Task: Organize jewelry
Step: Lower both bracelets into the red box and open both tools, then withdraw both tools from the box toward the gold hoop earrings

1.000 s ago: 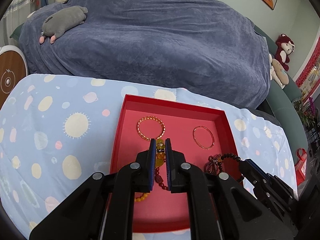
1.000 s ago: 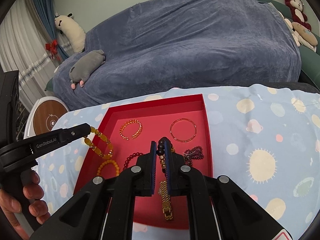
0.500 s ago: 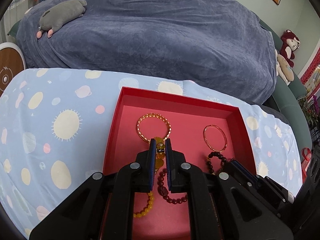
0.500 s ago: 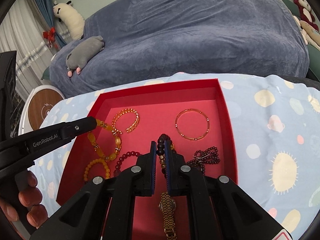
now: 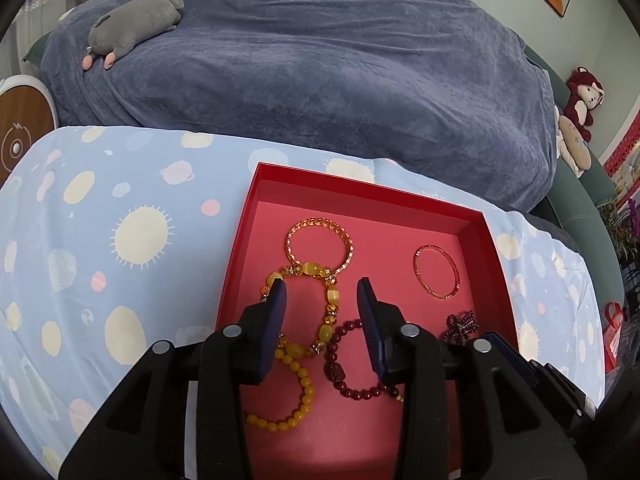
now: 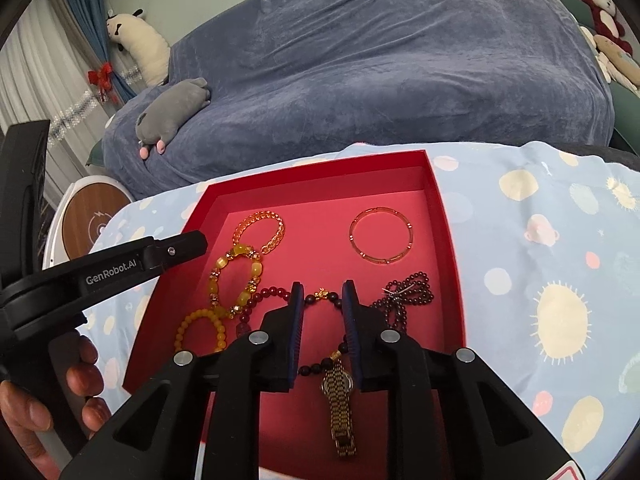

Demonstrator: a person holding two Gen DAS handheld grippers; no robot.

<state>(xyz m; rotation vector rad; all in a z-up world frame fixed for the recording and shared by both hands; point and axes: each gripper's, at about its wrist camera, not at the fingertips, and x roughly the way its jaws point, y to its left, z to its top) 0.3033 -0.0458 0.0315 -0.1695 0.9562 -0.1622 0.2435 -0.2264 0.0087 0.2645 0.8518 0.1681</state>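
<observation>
An open red tray point(image 5: 360, 184) sits on the patterned cloth. My left gripper point(image 5: 322, 292) hangs low over it, jaws opening, pads off the chunky amber bracelet point(image 5: 316, 270) lying on the tray floor between them. My right gripper point(image 6: 323, 292) is also opening over a dark bead bracelet point(image 6: 312, 368) with a gold charm, which rests in the tray untouched by the pads. A gold watch point(image 6: 340, 400) lies beneath it. Also in the tray are a gold chain bracelet point(image 5: 320, 240), a thin bangle point(image 5: 436, 278), a dark red bead bracelet point(image 5: 352, 384), a yellow bead bracelet point(image 5: 296, 400) and a garnet cluster point(image 6: 404, 296).
A sofa under a blue throw point(image 5: 340, 68) stands just behind the table, with a grey plush point(image 5: 132, 20) on it. A round wooden-topped device point(image 6: 92, 216) sits at the left. A person's hand point(image 6: 24, 404) grips the left tool. Light blue cloth point(image 6: 540, 260) spreads right of the tray.
Both grippers sank toward the tray and their jaws parted. The amber bracelet and the dark bead bracelet were let go and now lie on the tray floor.
</observation>
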